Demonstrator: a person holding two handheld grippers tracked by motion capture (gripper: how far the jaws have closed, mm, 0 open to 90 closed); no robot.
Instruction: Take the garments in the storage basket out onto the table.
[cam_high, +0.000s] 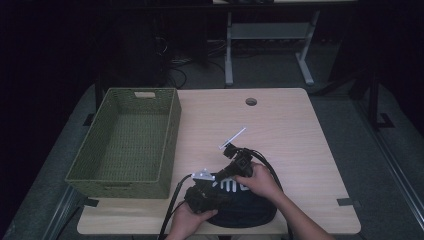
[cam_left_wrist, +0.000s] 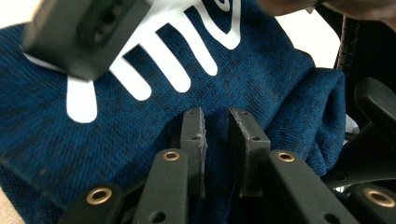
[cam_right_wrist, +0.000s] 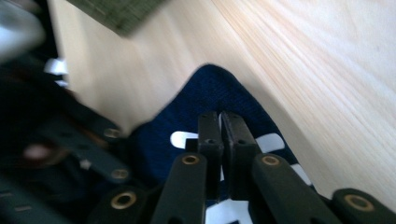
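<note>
A navy knit garment (cam_left_wrist: 261, 88) with white lettering is pinched between the left gripper (cam_left_wrist: 223, 122), the nearly closed right gripper (cam_right_wrist: 219, 122) being pressed onto it just beside.

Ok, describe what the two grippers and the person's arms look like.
Both are black. The left gripper has flat ridged jaw pads on arms with brass-coloured rivets; the right gripper is built the same. From above, the left gripper carries a pale grey three-cornered plate, and black cables trail from both. The forearms are bare, no sleeves visible.
</note>
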